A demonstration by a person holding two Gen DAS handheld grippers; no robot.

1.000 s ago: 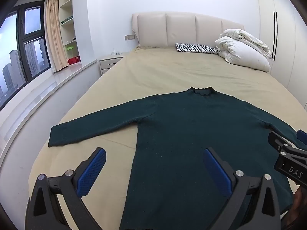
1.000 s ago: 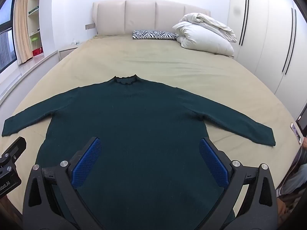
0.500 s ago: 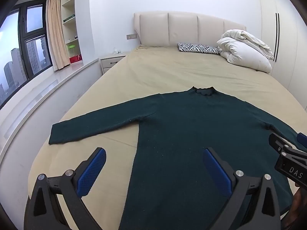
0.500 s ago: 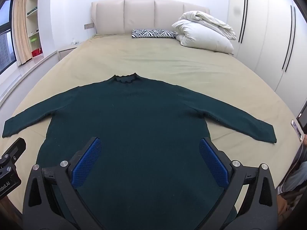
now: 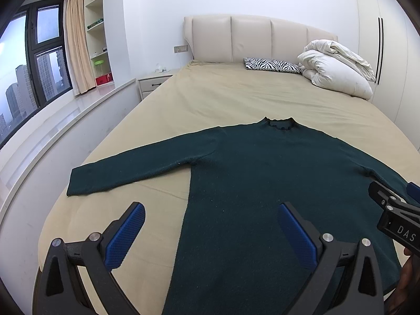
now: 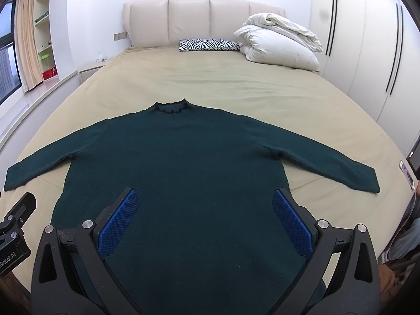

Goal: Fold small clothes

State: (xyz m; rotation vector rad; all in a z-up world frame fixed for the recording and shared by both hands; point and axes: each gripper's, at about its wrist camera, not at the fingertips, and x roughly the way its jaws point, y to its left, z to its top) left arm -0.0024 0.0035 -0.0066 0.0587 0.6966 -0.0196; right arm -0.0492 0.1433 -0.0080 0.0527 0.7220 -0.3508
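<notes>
A dark green long-sleeved sweater [image 5: 262,183] lies flat on the beige bed [image 5: 236,97], collar away from me, both sleeves spread out; it also shows in the right wrist view [image 6: 189,162]. My left gripper [image 5: 210,215] is open and empty, held above the sweater's lower left edge. My right gripper [image 6: 204,204] is open and empty, above the sweater's lower middle. The right gripper shows at the right edge of the left wrist view [image 5: 396,215]. The left gripper shows at the left edge of the right wrist view [image 6: 15,225].
A folded white duvet [image 5: 338,71] and a zebra-print pillow [image 5: 273,65] lie near the headboard. A window ledge [image 5: 52,120] runs along the bed's left, wardrobe doors [image 6: 367,52] along its right. A phone [image 6: 406,172] lies at the bed's right edge.
Both views have shifted slightly; the sweater sits a little lower and farther right in the left wrist view. Both grippers stay open and the sweater lies untouched.
</notes>
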